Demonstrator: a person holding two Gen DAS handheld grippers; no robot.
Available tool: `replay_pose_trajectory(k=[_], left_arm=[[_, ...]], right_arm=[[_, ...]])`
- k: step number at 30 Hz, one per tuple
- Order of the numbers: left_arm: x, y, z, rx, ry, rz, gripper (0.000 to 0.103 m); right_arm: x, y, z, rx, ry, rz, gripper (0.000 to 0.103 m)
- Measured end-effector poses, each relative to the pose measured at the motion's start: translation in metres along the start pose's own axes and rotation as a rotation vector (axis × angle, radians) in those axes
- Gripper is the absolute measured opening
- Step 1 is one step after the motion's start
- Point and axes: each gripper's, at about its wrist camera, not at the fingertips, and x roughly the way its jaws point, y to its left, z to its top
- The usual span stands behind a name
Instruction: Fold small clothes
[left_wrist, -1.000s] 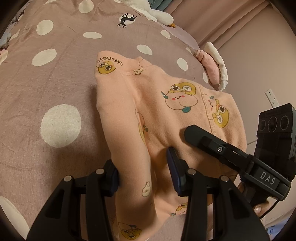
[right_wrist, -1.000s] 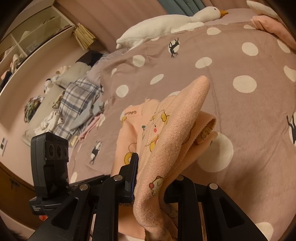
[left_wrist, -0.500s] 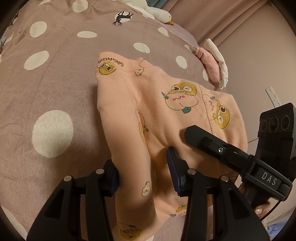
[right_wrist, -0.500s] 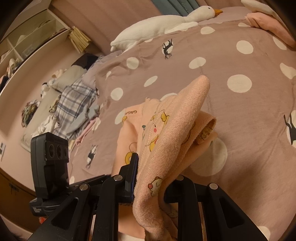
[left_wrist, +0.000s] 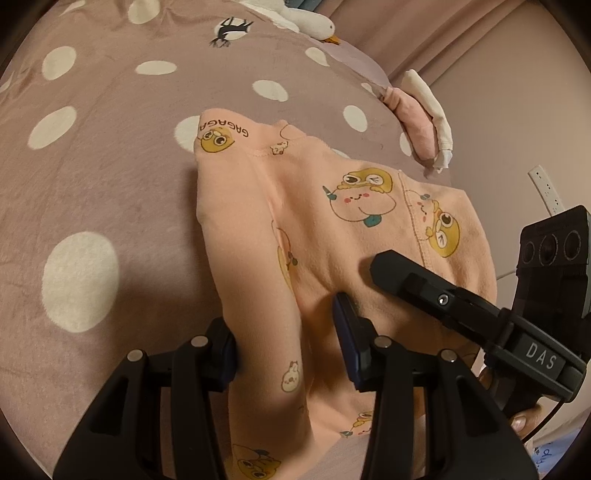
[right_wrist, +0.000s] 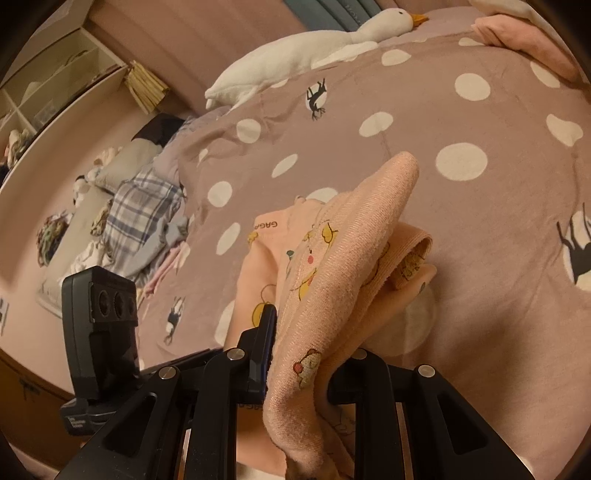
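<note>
Item, nearest: left gripper (left_wrist: 284, 343), fingers closing on a gathered ridge of the peach cartoon-print garment (left_wrist: 332, 229), which is bunching up between the pads. Item: right gripper (right_wrist: 299, 347), clamping a thicker roll of the same garment, a lobe of cloth standing up above its fingertips and sagging over toward the cuff side. Item: the garment's far portion, collar end printed "GAGAGA", is lying flat on the polka-dot bedspread (left_wrist: 92, 155), while its near hem is being held up off the bed.

Step in hand, as judged: the near edge is being carried for a fold across the body toward the collar. The next move is likely calling for both grippers travelling forward level, laying hem on collar, then letting go together.

Item, beyond: pink folded clothes (left_wrist: 410, 118) at the bed's edge. Item, farthest: goose plush (right_wrist: 314, 55).
</note>
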Motion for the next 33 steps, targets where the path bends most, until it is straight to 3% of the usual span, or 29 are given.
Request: replay_pose_trajectory(k=[12, 26, 33], left_arm=[[0.036, -0.025, 0.016, 0.042, 0.063, -0.016, 0.044], [0.056, -0.013, 0.011, 0.054, 0.096, 0.081, 0.045], [0.054, -0.012, 0.007, 0.055, 0.095, 0.11, 0.056]], right_arm=[[-0.015, -0.03, 0.016, 0.056, -0.027, -0.047, 0.024], [0.003, -0.071, 0.018, 0.139, 0.011, -0.096, 0.024], [0.006, -0.099, 0.013, 0.237, 0.014, -0.102, 0.028]])
